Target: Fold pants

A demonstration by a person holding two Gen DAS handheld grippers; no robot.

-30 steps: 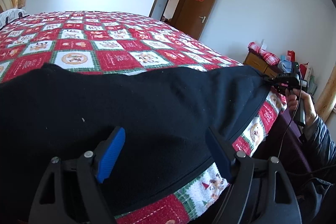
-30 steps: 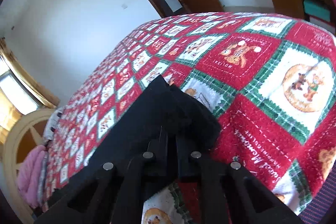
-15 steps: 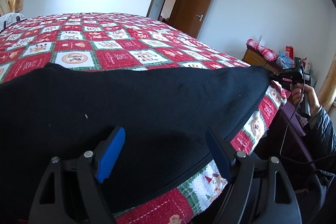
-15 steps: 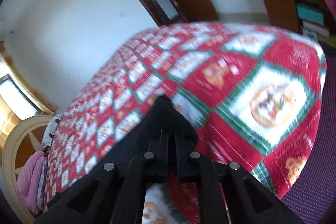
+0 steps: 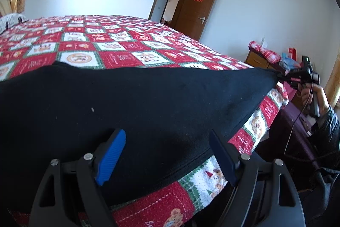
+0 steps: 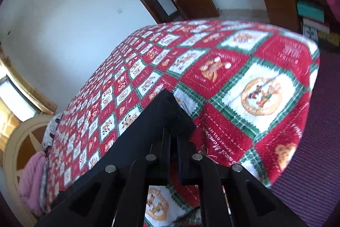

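Left fingers (image 5: 167,154) wide — right fingers (image 6: 174,137) pinching pants (image 5: 148,103).

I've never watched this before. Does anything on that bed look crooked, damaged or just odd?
Nothing looks damaged. The black pants are pulled taut over the bed's near edge, one corner pinched in the right gripper, while the left gripper sits open over the cloth. The quilt lies flat.
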